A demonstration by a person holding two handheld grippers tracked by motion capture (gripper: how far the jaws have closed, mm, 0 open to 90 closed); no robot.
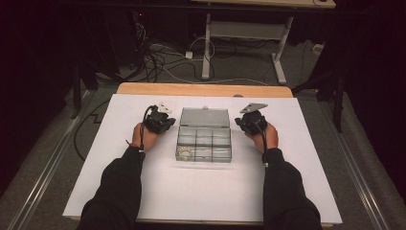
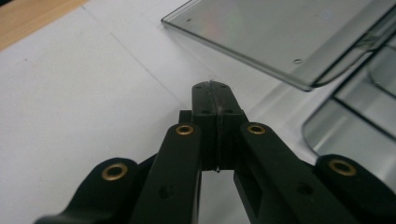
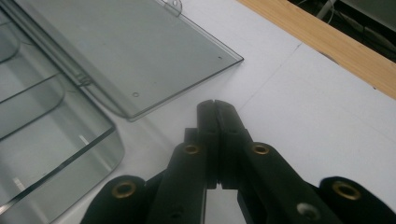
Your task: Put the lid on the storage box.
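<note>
The left hand-held gripper [image 1: 160, 120] and right hand-held gripper [image 1: 251, 120] rested on the white counter [image 1: 201, 191], jaws pressed together, empty. Between them sat a clear box [image 1: 203, 143], lid [image 1: 204, 117] open toward 12 o'clock, the left at its 9, the right at its 3.

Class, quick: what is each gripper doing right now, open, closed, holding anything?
Left gripper: closed, holding nothing, beside the open clear box.
Right gripper: closed, holding nothing, at the box's other side.

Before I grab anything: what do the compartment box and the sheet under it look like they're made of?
The compartment box looks like clear, grey-tinted hard plastic: you can see through its open lid, the surface is glossy and the hinges are moulded in. The white sheet looks like matte paper or thin board over a wooden tabletop; I can't tell which.
</note>
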